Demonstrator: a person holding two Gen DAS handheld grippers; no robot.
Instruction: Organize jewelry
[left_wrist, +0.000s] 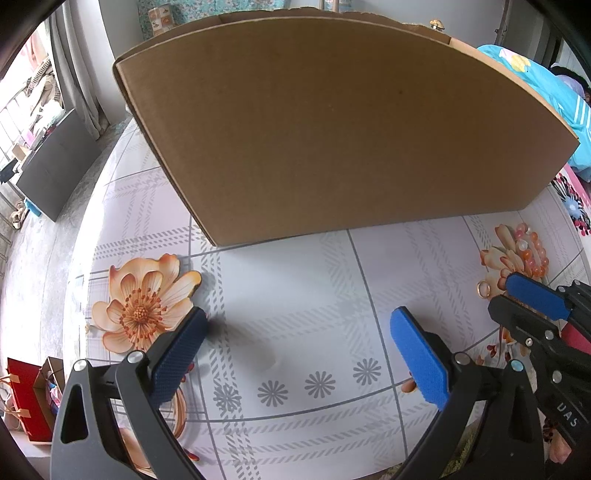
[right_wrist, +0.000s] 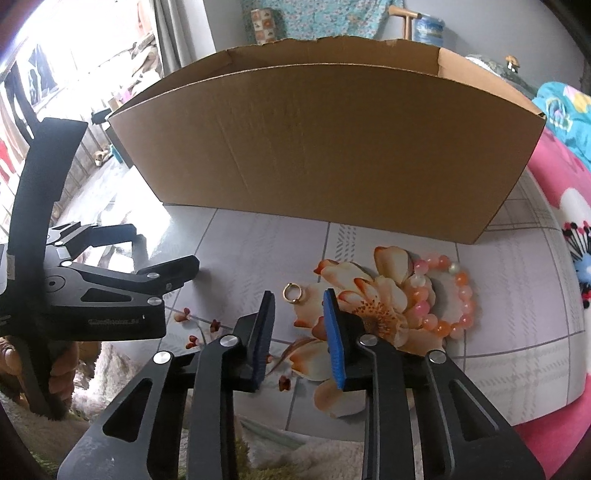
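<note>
Jewelry on floral plaid counter (right_wrist: 517, 295), cardboard box (right_wrist: 325, 147) at 12 o'clock.
Gold ring (right_wrist: 293, 293) just ahead of right gripper (right_wrist: 299, 332), bead bracelet (right_wrist: 461, 295) at 2 o'clock; left gripper (left_wrist: 299, 354) fingers spread wide, right fingers parted, both empty; curtains (right_wrist: 177, 37) behind.

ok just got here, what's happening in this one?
A person holds a gripper in each hand over a floral-print tablecloth, tidying jewelry. The right gripper is open, fingers partly apart, aimed at a small gold ring just ahead of its tips, not touching it. A bead bracelet in orange and pink lies to the ring's right. The left gripper is open wide and holds nothing. An open cardboard box stands behind the jewelry; its inside is hidden.
</note>
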